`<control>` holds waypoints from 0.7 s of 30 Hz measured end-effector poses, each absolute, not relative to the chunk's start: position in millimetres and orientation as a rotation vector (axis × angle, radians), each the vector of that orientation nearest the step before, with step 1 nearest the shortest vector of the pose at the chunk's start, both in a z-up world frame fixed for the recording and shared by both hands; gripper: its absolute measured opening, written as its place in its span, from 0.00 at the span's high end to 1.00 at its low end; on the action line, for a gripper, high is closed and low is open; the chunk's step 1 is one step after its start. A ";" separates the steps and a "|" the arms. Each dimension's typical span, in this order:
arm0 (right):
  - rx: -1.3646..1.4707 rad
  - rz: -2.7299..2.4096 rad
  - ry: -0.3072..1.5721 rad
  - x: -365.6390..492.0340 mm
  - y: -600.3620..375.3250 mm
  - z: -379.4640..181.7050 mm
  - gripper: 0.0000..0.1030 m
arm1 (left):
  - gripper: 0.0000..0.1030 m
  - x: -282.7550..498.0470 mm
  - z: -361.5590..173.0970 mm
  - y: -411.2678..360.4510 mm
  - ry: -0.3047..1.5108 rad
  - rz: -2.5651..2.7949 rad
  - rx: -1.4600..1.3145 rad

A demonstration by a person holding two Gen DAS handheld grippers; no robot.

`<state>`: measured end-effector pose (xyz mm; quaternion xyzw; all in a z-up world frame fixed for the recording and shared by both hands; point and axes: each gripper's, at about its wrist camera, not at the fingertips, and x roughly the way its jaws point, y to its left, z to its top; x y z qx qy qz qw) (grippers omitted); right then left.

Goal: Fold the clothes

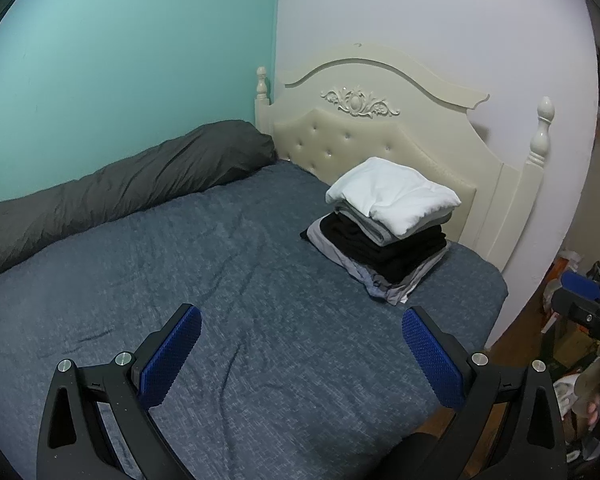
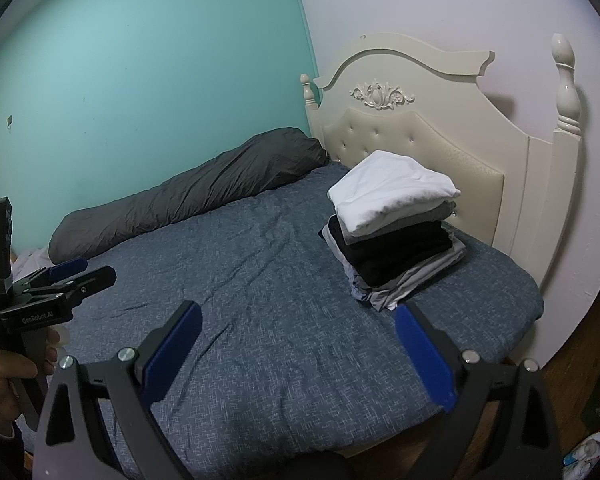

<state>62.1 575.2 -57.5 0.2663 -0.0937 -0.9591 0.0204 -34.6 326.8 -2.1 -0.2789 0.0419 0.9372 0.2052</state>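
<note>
My left gripper point(image 1: 302, 354) and right gripper point(image 2: 296, 354) are both hovering released, jaws spread, holding nothing. The folded clothes stack point(image 1: 384, 232), white on top over grey and black layers, is sitting right of centre, beyond my fingers, apart from them. It is resting on the blue bedspread point(image 1: 220, 280) by the cream headboard point(image 1: 380, 120).

Black gripper point(image 1: 302, 322), blue ribbed pads point(image 1: 172, 356)

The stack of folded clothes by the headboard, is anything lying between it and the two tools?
Nothing visible. Only bare blue bedsheet lies between the open left tool, the open right tool and the stack of folded clothes.
</note>
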 end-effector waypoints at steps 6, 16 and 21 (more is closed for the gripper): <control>0.822 -2.974 -0.289 61.5 575.0 -56.9 0.05 | 0.00 -35.4 -1.8 326.7 0.117 2.615 -0.782; 0.818 -2.978 -0.290 61.5 574.6 -56.8 0.05 | 0.00 -35.5 -2.9 327.6 0.104 2.595 -0.790; 0.819 -2.979 -0.288 61.3 575.2 -56.4 0.05 | 0.00 -34.6 -4.0 328.1 0.108 2.593 -0.787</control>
